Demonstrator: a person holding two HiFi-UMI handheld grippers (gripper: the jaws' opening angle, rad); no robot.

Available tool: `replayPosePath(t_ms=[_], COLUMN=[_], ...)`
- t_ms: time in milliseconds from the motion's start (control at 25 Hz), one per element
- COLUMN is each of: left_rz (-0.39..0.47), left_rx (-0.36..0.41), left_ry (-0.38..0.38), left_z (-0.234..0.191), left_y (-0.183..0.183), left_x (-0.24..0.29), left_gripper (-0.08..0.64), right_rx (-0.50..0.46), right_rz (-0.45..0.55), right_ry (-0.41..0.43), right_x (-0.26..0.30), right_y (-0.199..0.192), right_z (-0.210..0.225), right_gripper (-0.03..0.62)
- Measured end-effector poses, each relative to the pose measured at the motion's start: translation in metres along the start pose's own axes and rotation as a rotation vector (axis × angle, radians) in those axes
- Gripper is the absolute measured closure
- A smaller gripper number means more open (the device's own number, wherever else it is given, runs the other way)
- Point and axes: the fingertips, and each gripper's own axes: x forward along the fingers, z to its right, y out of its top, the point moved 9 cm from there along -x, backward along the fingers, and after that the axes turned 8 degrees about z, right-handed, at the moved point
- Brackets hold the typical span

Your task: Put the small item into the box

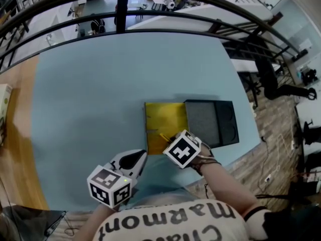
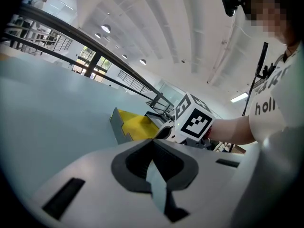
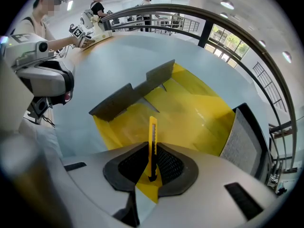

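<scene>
A yellow utility knife (image 3: 152,141) stands upright between the pads of my right gripper (image 3: 152,164), which is shut on it. The knife hangs just over the near edge of the open yellow box (image 3: 190,108), whose grey flap (image 3: 130,95) stands up at the left. In the head view the right gripper (image 1: 168,140) is at the box's (image 1: 165,118) front rim, with the dark lid (image 1: 210,122) lying to the right. My left gripper (image 1: 139,157) is shut and empty, left of the box near the table's front edge; its own view shows its pads (image 2: 142,163) closed.
The blue table (image 1: 90,94) reaches to a curved black railing (image 1: 150,31) at the far side. A wooden surface (image 1: 15,149) borders it on the left. A black chair (image 1: 281,89) stands on the floor to the right. People stand at a far table (image 3: 95,37).
</scene>
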Motion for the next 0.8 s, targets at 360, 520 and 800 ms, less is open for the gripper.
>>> replayPosePath(t_ms=[360, 520, 800], left_rz=[0.008, 0.028, 0.045], left_rx=[0.003, 0.004, -0.004], left_ry=[0.018, 0.032, 0.049], left_z=[0.003, 0.002, -0.005], left_y=[0.002, 0.004, 0.002], left_x=[-0.006, -0.008, -0.013], left_gripper=[0.558, 0.558, 0.558], right_rx=[0.012, 0.015, 0.022], right_rz=[-0.027, -0.034, -0.053], right_ry=[0.009, -0.004, 0.004], right_x=[0.002, 0.003, 0.009], right_y=[-0.003, -0.003, 0.001], right_z=[-0.001, 0.001, 0.002], right_gripper=[0.523, 0.523, 0.523])
